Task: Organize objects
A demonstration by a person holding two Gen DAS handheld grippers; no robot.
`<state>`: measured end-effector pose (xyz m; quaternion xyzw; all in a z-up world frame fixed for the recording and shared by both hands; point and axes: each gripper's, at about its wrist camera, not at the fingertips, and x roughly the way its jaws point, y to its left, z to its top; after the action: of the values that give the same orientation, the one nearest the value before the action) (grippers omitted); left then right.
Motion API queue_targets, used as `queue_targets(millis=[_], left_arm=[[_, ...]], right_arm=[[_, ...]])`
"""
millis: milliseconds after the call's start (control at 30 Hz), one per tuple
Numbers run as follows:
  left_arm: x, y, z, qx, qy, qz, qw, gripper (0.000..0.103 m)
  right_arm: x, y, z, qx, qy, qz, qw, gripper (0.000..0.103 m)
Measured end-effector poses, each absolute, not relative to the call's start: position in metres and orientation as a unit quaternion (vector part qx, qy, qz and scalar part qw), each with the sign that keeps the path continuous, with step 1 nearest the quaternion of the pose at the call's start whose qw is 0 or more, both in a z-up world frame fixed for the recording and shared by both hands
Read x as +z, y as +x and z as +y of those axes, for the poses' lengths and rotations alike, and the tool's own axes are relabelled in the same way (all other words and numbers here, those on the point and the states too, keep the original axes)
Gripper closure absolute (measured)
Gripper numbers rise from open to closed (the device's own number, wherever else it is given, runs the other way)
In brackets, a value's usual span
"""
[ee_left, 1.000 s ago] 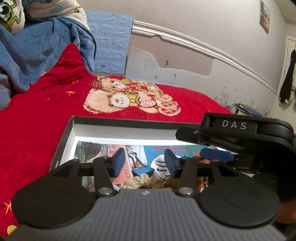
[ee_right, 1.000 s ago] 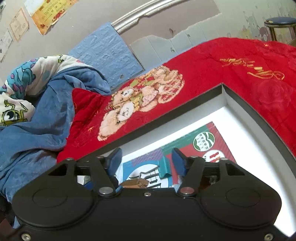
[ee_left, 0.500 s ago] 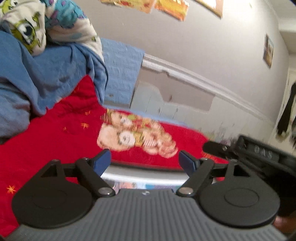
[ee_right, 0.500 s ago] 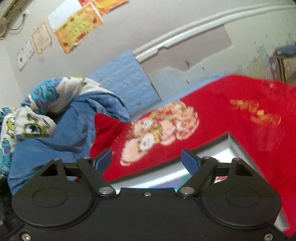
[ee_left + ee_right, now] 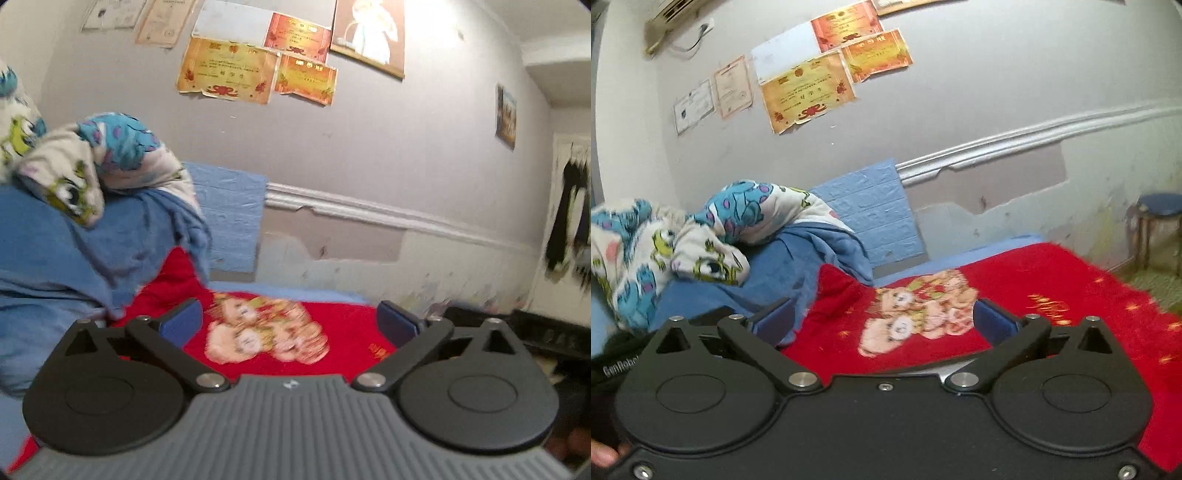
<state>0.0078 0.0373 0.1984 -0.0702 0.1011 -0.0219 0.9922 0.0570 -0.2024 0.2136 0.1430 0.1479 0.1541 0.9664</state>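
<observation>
My left gripper point(image 5: 290, 322) hangs above the red blanket point(image 5: 343, 325) with its blue pads wide apart. Its jaws are opening and nothing is between them. My right gripper point(image 5: 885, 319) is likewise opening, with only the bear print point(image 5: 919, 317) behind the gap. In the right wrist view, a thin pale strip of the box rim point(image 5: 916, 370) shows just over the gripper body. The box's contents are hidden. The right gripper's body point(image 5: 546, 334) appears blurred at the right of the left wrist view. The left gripper's body point(image 5: 617, 363) shows at the left edge of the right wrist view.
A blue blanket point(image 5: 66, 258) and cartoon-print bedding point(image 5: 665, 243) are heaped at the left of the bed. Behind stands a wall with certificates point(image 5: 229, 70) and a blue foam panel point(image 5: 875, 218). A blue stool point(image 5: 1160, 206) stands at the far right.
Both grippers have risen and tipped upward while their jaws spread wide. The open box with its printed sheet and small items has dropped out of view below them.
</observation>
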Motion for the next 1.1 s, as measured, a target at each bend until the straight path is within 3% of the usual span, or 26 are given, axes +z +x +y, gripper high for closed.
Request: queue_targets(millis=[133, 267, 400, 633, 867, 1100], left_arm=[[0.165, -0.026, 0.027, 0.012, -0.003, 0.13, 0.991, 0.0], [0.11, -0.043, 0.017, 0.082, 0.002, 0.197, 0.977, 0.0], [0.07, -0.042, 0.012, 0.079, 0.009, 0.22, 0.972, 0.0], [0.055, -0.001, 0.035, 0.058, -0.082, 0.3, 0.949, 0.0], [0.054, -0.015, 0.016, 0.065, 0.0, 0.31, 0.948, 0.0], [0.05, -0.011, 0.023, 0.035, -0.054, 0.34, 0.938, 0.0]], right_arm=[[0.196, 0.007, -0.218, 0.139, 0.123, 0.151, 0.971, 0.0], [0.143, -0.038, -0.23, 0.087, 0.1, 0.143, 0.981, 0.0], [0.108, -0.031, -0.228, 0.044, 0.099, 0.187, 0.976, 0.0], [0.093, -0.018, -0.203, 0.045, 0.039, 0.184, 0.981, 0.0], [0.086, -0.017, -0.189, 0.054, 0.012, 0.213, 0.975, 0.0], [0.083, -0.015, -0.183, 0.065, 0.005, 0.224, 0.972, 0.0]])
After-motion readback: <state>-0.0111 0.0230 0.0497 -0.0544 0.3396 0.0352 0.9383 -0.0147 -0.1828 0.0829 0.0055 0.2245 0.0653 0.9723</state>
